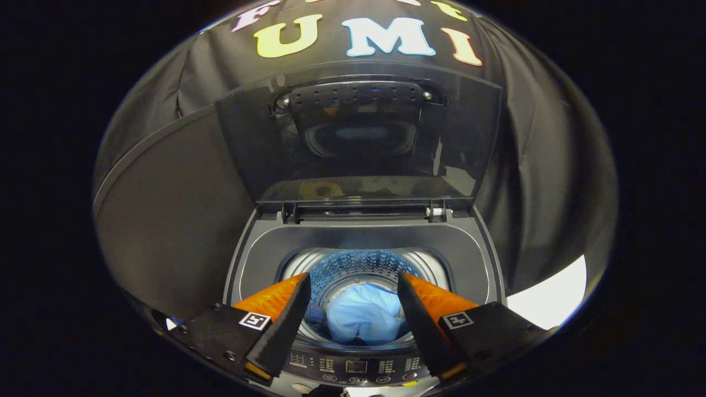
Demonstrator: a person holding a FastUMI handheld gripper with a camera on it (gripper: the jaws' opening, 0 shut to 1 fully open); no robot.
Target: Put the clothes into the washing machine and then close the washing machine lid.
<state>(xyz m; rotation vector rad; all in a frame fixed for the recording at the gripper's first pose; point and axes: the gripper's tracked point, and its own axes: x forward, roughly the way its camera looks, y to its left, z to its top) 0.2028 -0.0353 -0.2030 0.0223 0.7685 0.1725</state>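
A dark top-loading washing machine (364,237) stands just ahead of me. Its lid (358,138) is raised upright at the back, leaning toward the booth wall. A light blue garment (364,317) lies bunched in the drum (358,264), below and between my fingers. My gripper (353,284) hovers above the drum mouth with its fingers spread wide and nothing between them. The control panel (356,366) with its buttons sits under my fingers at the machine's near edge.
Black cloth walls close in behind and on both sides of the machine. A bright white patch (551,300) shows low to the right of the washer. The hinge bar (358,211) runs along the back of the tub opening.
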